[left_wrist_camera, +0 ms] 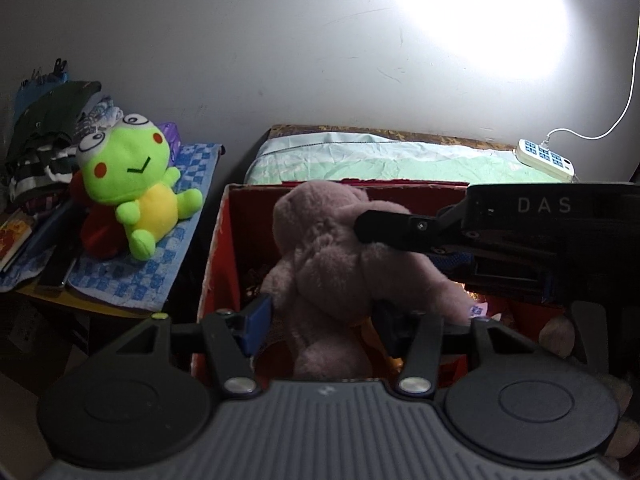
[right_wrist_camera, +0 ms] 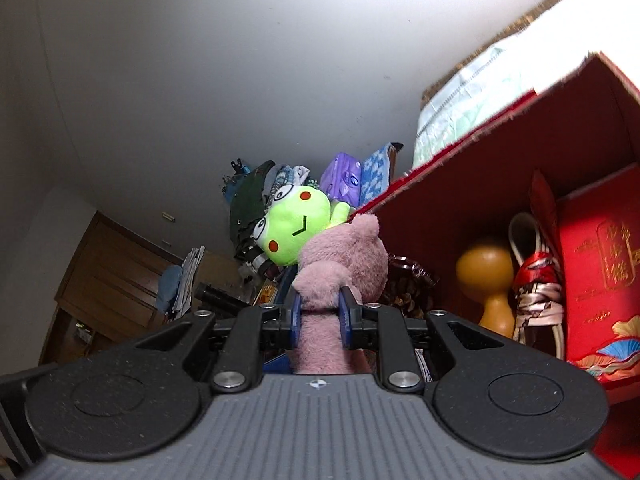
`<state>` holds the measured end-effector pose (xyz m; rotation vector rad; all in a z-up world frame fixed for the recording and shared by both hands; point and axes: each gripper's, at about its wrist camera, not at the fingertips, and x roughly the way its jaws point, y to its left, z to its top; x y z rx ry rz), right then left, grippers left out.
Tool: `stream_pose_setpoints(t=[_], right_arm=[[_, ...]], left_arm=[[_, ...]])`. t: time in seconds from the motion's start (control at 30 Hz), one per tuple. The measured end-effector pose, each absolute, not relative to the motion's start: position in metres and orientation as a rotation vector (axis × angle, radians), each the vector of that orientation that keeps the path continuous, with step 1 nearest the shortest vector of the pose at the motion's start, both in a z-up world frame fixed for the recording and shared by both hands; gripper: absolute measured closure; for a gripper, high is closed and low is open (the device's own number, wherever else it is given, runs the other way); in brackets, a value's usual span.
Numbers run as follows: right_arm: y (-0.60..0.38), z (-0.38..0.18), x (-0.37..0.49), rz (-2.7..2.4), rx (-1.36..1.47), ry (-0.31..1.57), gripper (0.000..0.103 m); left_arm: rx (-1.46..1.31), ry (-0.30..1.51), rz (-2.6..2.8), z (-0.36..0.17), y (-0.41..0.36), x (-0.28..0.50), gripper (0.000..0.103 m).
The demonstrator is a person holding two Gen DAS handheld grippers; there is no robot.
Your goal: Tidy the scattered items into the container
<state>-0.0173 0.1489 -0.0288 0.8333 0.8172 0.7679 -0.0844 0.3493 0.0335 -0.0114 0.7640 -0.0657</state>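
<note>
Your red box fills the centre and 3 o'clock of the left view, open at the top. The pink plush hangs over its opening, clamped by both tools: your left gripper is clenched on its lower body, your right gripper squeezes a narrow part. At 9 o'clock the green frog plush lies outside the box on a blue checked cloth.

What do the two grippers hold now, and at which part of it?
Both hold the pink plush toy. The left gripper clamps its lower body; the right gripper clamps a narrow part, seemingly a limb, above the red box.
</note>
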Motion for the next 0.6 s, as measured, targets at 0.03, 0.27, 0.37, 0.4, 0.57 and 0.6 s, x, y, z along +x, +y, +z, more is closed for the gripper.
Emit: stream_pose_setpoints(t=[0.03, 0.27, 0.37, 0.4, 0.57, 0.6], right_arm=[[0.150, -0.032, -0.015, 0.765, 0.850, 0.832, 0.082], [0.159, -0.044, -0.008, 0.735, 0.877, 0.895, 0.082], [0.163, -0.045, -0.007, 0.733, 0.845, 0.911, 0.082], [0.164, -0.046, -0.007, 0.732, 0.834, 0.918, 0.082], [0.171, -0.050, -0.005, 0.723, 0.766, 0.964, 0.081], [0.173, -0.049, -0.005, 0.720, 0.743, 0.968, 0.080]], left_arm=[[-0.005, 0.770, -0.062, 0.032, 0.350, -0.083, 0.050], [0.051, 0.815, -0.043, 0.021, 0.353, -0.073, 0.050], [0.068, 0.830, -0.038, 0.017, 0.353, -0.071, 0.050], [0.071, 0.837, -0.038, 0.016, 0.354, -0.070, 0.050], [0.087, 0.875, -0.037, 0.009, 0.356, -0.068, 0.050], [0.092, 0.880, -0.038, 0.008, 0.356, -0.068, 0.051]])
